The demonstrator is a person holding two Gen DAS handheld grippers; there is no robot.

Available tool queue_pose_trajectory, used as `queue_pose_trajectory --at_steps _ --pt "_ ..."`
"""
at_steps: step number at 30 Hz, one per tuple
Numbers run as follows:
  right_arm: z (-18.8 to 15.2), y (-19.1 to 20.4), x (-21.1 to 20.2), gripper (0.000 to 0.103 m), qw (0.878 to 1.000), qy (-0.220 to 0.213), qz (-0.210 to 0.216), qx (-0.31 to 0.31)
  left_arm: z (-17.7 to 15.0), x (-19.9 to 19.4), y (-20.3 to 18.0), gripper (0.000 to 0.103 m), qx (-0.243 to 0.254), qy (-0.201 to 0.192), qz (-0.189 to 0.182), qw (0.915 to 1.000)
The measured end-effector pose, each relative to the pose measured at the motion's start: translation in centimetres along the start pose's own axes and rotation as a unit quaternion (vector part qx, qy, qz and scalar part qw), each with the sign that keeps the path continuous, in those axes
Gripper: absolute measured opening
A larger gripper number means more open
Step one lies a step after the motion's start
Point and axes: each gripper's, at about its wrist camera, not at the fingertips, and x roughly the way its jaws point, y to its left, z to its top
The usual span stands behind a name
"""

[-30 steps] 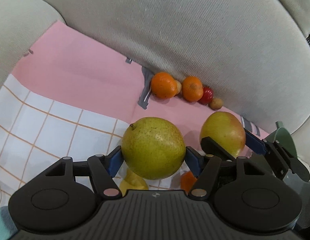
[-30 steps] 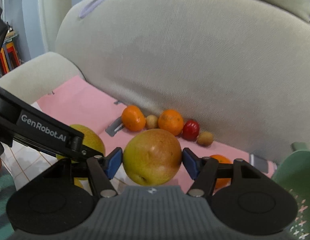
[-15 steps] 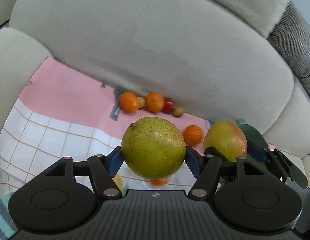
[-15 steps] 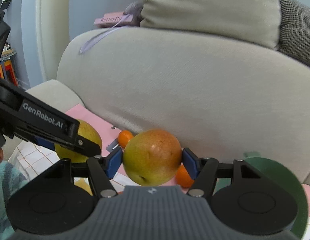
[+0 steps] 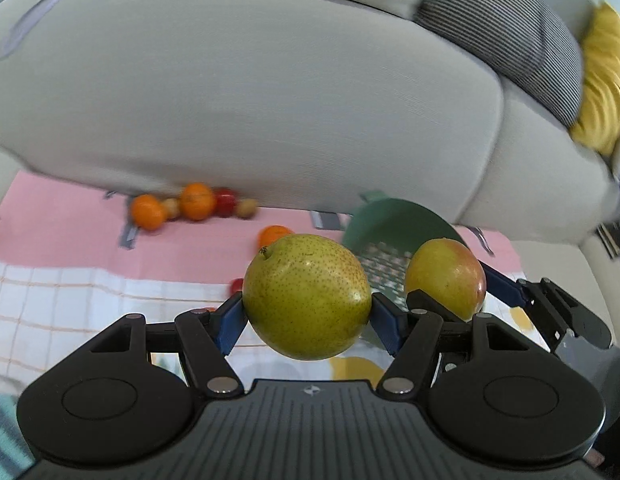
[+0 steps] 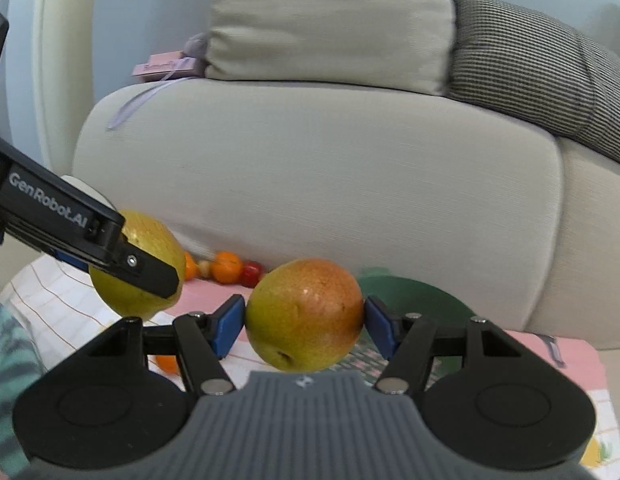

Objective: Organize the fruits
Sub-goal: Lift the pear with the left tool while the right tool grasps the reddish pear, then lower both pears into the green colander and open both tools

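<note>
My left gripper (image 5: pixel 306 316) is shut on a green-yellow pear (image 5: pixel 305 296) and holds it in the air above the cloth. My right gripper (image 6: pixel 303 326) is shut on a yellow-red pear (image 6: pixel 305 314), also lifted; it shows to the right in the left wrist view (image 5: pixel 446 278). The green pear also shows at the left of the right wrist view (image 6: pixel 149 240). A green colander (image 5: pixel 394 236) lies on the cloth just behind and between both pears. Small oranges and red fruits (image 5: pixel 189 204) sit in a row against the sofa back.
A pink and checked cloth (image 5: pixel 61 248) covers the sofa seat. One orange (image 5: pixel 273 235) lies loose near the colander. The beige sofa back (image 5: pixel 249 100) rises close behind. Grey (image 6: pixel 530 64) and yellow (image 5: pixel 602 80) cushions sit on top.
Both grippers have lifted higher and shifted right with their pears. The colander has come more fully into view; the fruit row now looks farther away.
</note>
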Motion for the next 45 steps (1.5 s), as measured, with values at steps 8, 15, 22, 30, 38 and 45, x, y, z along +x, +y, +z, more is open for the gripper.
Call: queue_pose_trajectory --at_steps 8,15,22,30,38,45 --pt "-1.2 -5.2 0.5 0.063 0.997 0.057 -0.026 0.037 1.0 3.2 -5.6 0.076 0.075 0.026 -0.027 0.9965" --pt "-1.8 -6.9 3.1 0.063 0.995 0.096 -0.007 0.03 1.7 6.6 -7.8 0.076 0.103 0.066 -0.03 0.992" --pt "-2.7 -6.9 6.3 0.063 0.988 0.154 0.019 0.008 2.0 9.6 -7.9 0.076 0.114 0.117 -0.02 0.9863" --pt "-3.0 -8.0 8.9 0.063 0.975 0.215 0.056 -0.011 2.3 12.3 -8.6 0.076 0.139 0.155 -0.022 0.9778" --pt "-3.4 -8.4 10.5 0.063 0.965 0.249 0.079 -0.01 2.2 14.1 -9.3 0.076 0.157 0.187 -0.011 0.9698" --pt "-3.5 -7.9 11.3 0.063 0.959 0.271 0.073 -0.037 2.1 15.4 -9.9 0.076 0.167 0.21 -0.007 0.9633"
